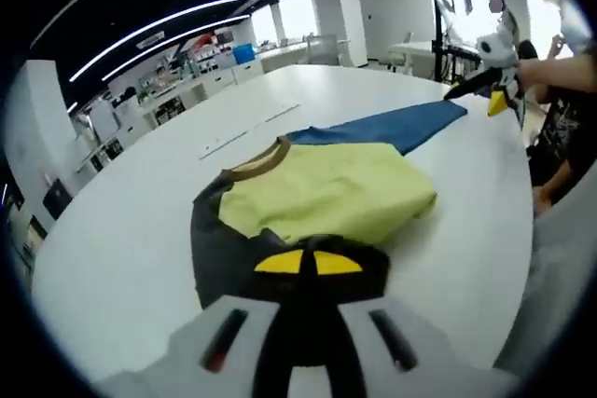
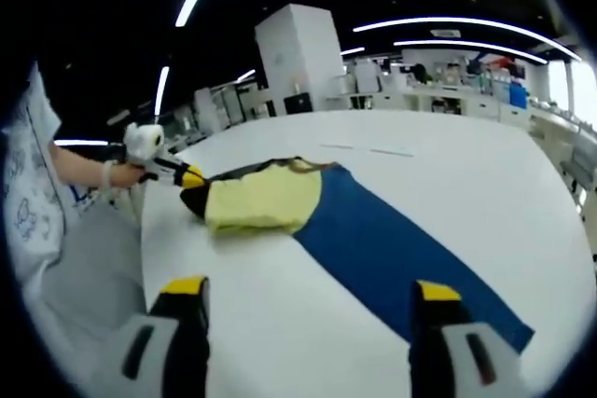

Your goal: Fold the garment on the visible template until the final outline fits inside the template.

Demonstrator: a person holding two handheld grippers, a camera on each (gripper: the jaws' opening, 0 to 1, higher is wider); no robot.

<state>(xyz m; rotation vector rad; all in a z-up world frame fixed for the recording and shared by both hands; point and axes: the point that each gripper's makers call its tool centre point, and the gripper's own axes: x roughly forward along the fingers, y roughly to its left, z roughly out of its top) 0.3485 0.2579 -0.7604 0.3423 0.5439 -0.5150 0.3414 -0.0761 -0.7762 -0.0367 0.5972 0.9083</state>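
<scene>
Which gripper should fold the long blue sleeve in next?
Probably the right gripper: it is open, with the blue sleeve end lying between its jaws. The left gripper is shut on the garment's dark edge, far away.

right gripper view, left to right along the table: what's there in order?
Person's hand → left gripper → yellow folded part of the garment → blue part of the garment, running out to the lower right on the white table.

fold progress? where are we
Partly done: the yellow body of the garment already lies doubled over on the white table. In hand: the left gripper is shut on the dark sleeve; the right gripper, jaws open, sits over the blue sleeve. Left: that blue sleeve lies stretched out, unfolded.
</scene>
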